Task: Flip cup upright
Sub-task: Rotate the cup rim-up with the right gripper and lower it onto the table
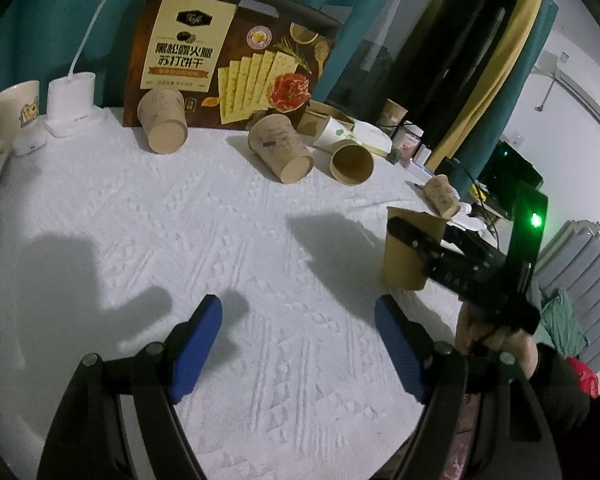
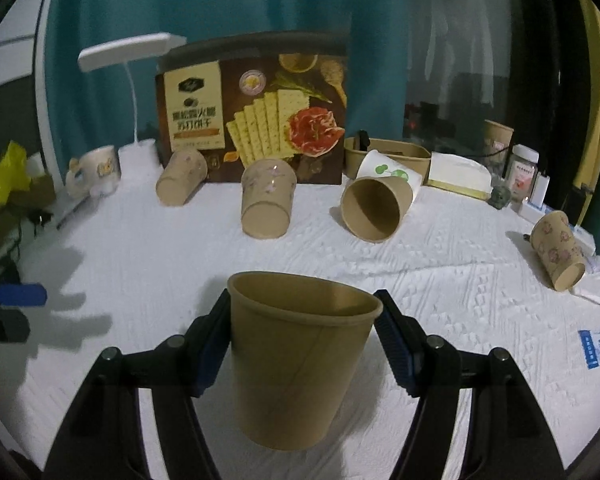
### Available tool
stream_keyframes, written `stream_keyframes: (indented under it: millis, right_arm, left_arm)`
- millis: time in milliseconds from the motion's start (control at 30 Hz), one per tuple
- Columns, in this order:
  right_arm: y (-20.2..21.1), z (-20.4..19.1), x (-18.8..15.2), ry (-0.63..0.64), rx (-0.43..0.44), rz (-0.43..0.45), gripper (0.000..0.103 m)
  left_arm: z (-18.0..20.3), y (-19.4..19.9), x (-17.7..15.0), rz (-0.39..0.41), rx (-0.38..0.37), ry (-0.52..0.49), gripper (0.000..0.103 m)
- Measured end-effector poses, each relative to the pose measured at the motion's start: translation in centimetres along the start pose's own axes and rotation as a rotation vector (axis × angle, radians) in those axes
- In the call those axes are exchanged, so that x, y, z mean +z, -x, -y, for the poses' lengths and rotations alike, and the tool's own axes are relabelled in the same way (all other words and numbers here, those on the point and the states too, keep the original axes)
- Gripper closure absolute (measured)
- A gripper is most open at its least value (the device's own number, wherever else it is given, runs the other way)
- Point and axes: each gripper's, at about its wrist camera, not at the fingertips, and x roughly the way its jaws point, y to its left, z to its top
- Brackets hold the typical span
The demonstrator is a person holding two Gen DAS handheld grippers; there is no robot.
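Note:
A plain brown paper cup (image 2: 300,364) stands upright, mouth up, between the fingers of my right gripper (image 2: 304,340). The left pad touches its wall and the right pad sits at its rim, so the gripper is shut on it. The same cup (image 1: 408,252) shows at the right of the left wrist view with the right gripper's black fingers (image 1: 432,248) around it, its base on the white cloth. My left gripper (image 1: 298,344) is open and empty over the white cloth (image 1: 180,240). Several more cups lie on their sides at the back.
Tipped cups (image 2: 266,204) (image 2: 180,182) (image 2: 374,208) (image 2: 558,254) lie across the back and right. A cracker box (image 2: 256,116), a white lamp (image 2: 134,52), a mug (image 2: 96,172), a paper tray (image 2: 392,154) and small jars (image 2: 522,172) line the far edge.

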Motion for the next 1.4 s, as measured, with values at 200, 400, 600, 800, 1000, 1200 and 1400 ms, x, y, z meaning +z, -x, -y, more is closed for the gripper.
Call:
stream_keyframes:
  millis: [200,400,600,800,1000,1200,1400]
  right_arm:
    - [1.0,-0.9,-0.8,0.045,-0.029,0.031,0.037]
    - [2.4,-1.3,-2.1,0.049,-0.043,0.056,0.037]
    - [3.2,-1.3,-3.7,0.022,-0.048,0.045,0.037]
    - [3.3,-1.1,-5.0,-0.017,-0.039,0.029,0.037]
    - [3.2,-0.9,-5.8,-0.056,-0.019,-0.012,0.037]
    - [4.3,-0.7,-6.4,-0.104,-0.019,-0.078,0.037]
    - [6.5,0.0,-7.5,-0.165,-0.019,-0.148,0.037]
  left_arm:
    - [0.5,-0.4,-0.4,-0.020,-0.002,-0.018,0.024]
    - [0.6,-0.6,-0.8,-0.027,0.000,-0.026,0.024]
    - [0.6,-1.3,-1.3,-0.057,0.015,-0.022,0.024]
    - [1.3,-1.7,-1.7,-0.076,0.006,-0.041,0.024]
    - [1.7,-1.9,-1.9,-0.087,0.015,-0.056,0.024]
    - [1.8,-2.3,-2.1,-0.095,0.061,-0.099,0.024]
    - [1.9,-2.6,-2.2,-0.099,0.092,-0.137,0.024]
